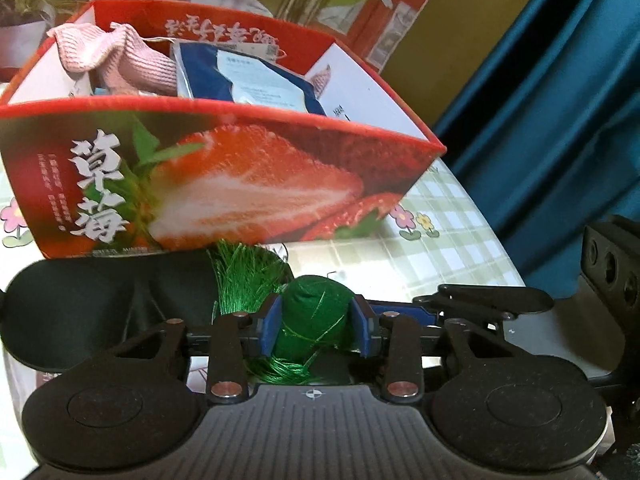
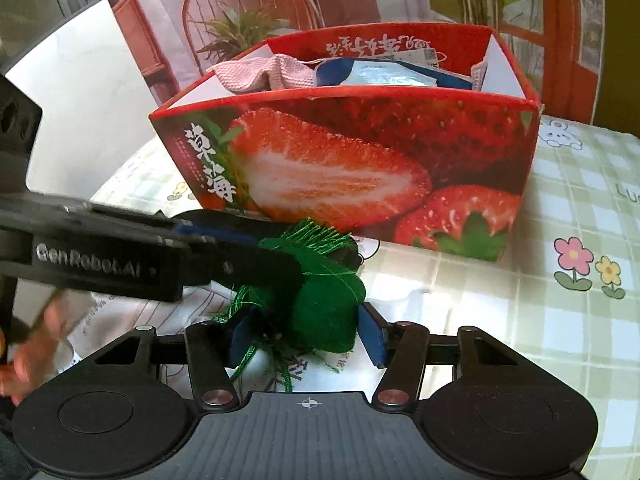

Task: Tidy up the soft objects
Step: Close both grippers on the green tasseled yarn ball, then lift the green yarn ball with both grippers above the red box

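Green tassel ball (image 1: pixel 314 322) sits on the bench (image 1: pixel 452 216) just in front of the strawberry box (image 1: pixel 224 184). Left hand-held gripper (image 1: pixel 314 330) squeezes it. Right hand-held gripper (image 2: pixel 306 340) is around it too; grip unclear. Next, lift it over the box wall and drop it inside.

I read this as a home dining corner: table (image 2: pixel 560 200) under a green-check cloth with cartoon flowers fills the lower right of my right view. A wooden spindle-back chair (image 2: pixel 248 4) and potted plants (image 2: pixel 240 28) sit upper centre, with a teal curtain (image 1: pixel 560 100) at the right of my left view. A strawberry fruit box (image 2: pixel 360 160) sits mid-frame.
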The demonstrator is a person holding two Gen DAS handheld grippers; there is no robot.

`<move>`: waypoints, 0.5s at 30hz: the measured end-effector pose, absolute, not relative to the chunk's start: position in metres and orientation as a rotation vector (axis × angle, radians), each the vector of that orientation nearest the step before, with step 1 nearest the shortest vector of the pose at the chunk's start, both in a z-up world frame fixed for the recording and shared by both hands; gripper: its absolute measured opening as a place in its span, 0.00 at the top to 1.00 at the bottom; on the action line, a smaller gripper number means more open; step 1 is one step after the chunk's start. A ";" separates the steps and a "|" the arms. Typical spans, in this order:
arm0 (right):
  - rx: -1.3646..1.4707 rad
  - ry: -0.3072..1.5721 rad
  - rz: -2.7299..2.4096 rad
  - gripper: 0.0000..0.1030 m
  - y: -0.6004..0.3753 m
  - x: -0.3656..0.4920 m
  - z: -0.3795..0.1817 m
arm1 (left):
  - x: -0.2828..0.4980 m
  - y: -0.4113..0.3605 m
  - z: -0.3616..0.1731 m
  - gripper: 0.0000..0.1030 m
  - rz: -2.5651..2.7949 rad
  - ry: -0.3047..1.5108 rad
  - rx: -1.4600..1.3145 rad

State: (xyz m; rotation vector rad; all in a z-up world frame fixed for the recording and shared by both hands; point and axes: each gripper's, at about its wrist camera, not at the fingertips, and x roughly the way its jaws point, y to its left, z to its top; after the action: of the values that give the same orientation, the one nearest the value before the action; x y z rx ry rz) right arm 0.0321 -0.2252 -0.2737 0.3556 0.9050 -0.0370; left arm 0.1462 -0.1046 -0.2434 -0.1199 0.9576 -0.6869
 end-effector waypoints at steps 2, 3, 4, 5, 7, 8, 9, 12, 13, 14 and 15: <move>0.357 0.898 -0.046 0.53 -0.223 0.031 -0.273 | 0.143 -0.104 -0.242 0.62 -0.689 0.948 -0.112; 0.351 0.892 -0.048 0.53 -0.221 0.030 -0.272 | 0.142 -0.104 -0.241 0.62 -0.689 0.944 -0.116; 0.349 0.886 -0.048 0.54 -0.221 0.029 -0.271 | 0.141 -0.102 -0.239 0.62 -0.688 0.937 -0.120; 0.353 0.877 -0.048 0.54 -0.221 0.028 -0.270 | 0.139 -0.101 -0.237 0.62 -0.685 0.931 -0.123; 0.353 0.859 -0.044 0.54 -0.220 0.027 -0.265 | 0.134 -0.099 -0.230 0.62 -0.677 0.906 -0.116; 0.344 0.848 -0.041 0.54 -0.218 0.027 -0.262 | 0.131 -0.098 -0.226 0.62 -0.673 0.887 -0.107; 0.333 0.838 -0.038 0.54 -0.217 0.027 -0.259 | 0.129 -0.097 -0.222 0.62 -0.669 0.871 -0.103; 0.293 0.804 -0.029 0.54 -0.211 0.029 -0.246 | 0.125 -0.092 -0.210 0.62 -0.657 0.832 -0.110; 0.284 0.794 -0.026 0.54 -0.210 0.028 -0.242 | 0.124 -0.091 -0.206 0.62 -0.655 0.821 -0.111; 0.273 0.787 -0.022 0.54 -0.208 0.029 -0.238 | 0.123 -0.089 -0.203 0.62 -0.654 0.812 -0.112; 0.265 0.782 -0.018 0.54 -0.207 0.029 -0.235 | 0.122 -0.088 -0.200 0.62 -0.654 0.803 -0.115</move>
State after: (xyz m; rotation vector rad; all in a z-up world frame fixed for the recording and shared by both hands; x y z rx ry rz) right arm 0.0295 -0.2074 -0.2348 0.2652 0.7818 -0.0176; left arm 0.1219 -0.0879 -0.2002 -0.1146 0.8028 -0.6536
